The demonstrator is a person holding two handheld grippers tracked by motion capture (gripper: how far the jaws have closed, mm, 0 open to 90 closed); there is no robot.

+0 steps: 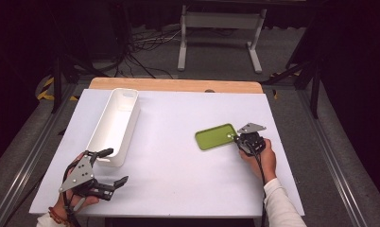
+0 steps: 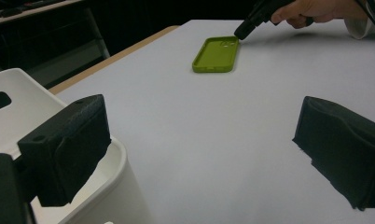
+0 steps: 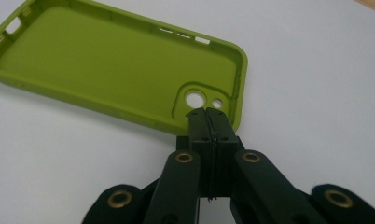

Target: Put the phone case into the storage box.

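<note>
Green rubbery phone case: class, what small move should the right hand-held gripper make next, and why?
Probably lift it slightly. The right hand-held gripper is shut on the corner rim of the green rubbery phone case, beside the camera cutout, while the case lies flat on the white table. The long white plastic bin stands far left.

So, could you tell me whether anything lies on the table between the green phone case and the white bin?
Nothing visible does: bare white table separates the green phone case from the white bin. The right gripper is shut on the case's corner.
</note>
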